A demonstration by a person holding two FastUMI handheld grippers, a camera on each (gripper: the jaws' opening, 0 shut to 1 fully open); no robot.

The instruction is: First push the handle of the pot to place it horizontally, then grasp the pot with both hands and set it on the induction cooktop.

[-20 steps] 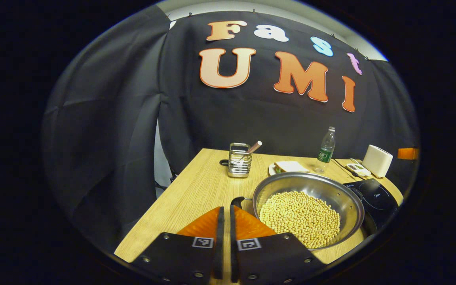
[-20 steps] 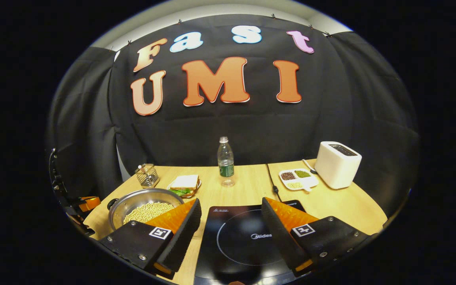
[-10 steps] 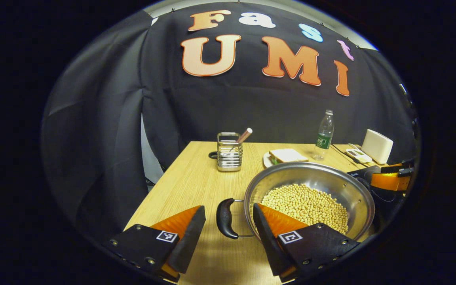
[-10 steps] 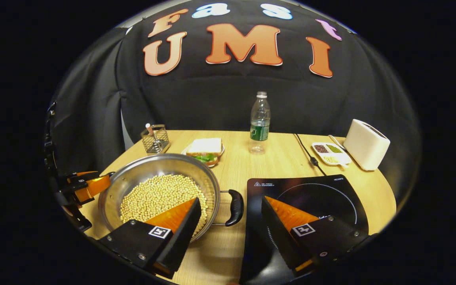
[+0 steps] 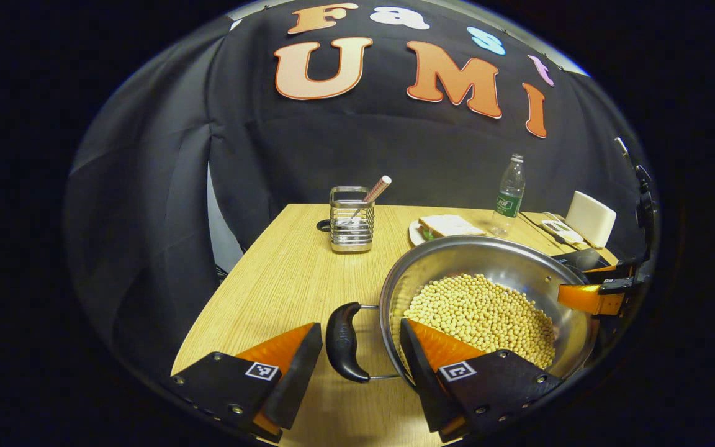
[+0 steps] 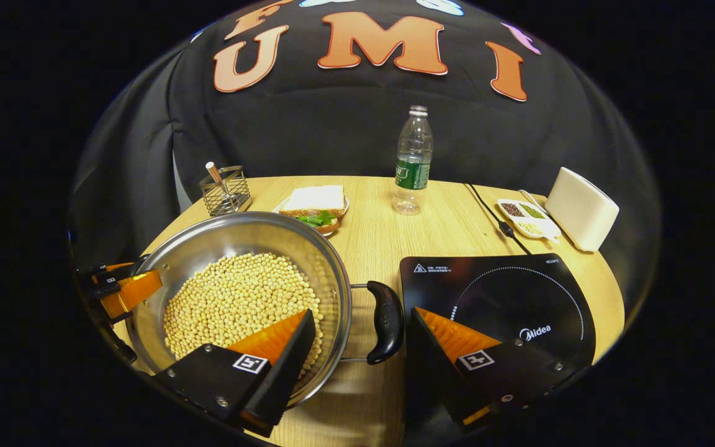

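A steel pot (image 5: pixel 488 257) full of pale beans (image 5: pixel 481 310) stands on the wooden table. Its black left handle (image 5: pixel 344 343) lies level between the fingers of my open left gripper (image 5: pixel 360 329), and nothing presses on it. In the right gripper view the same pot (image 6: pixel 239 236) has its black right handle (image 6: pixel 386 321) between the fingers of my open right gripper (image 6: pixel 362 315). The black induction cooktop (image 6: pixel 500 292) lies just right of the pot. Each gripper shows at the pot's far side in the other's view: the right gripper (image 5: pixel 587 298) and the left gripper (image 6: pixel 125 292).
Behind the pot are a wire utensil holder (image 5: pixel 351 220), a sandwich on a plate (image 6: pixel 314 205) and a water bottle (image 6: pixel 413 164). A white toaster (image 6: pixel 581 208), a small divided tray (image 6: pixel 528 217) and a black cable (image 6: pixel 488 214) sit at the back right.
My left gripper opened and came in around the pot's left handle. My right gripper moved left from over the cooktop to straddle the right handle. Both dipped closer to the pot.
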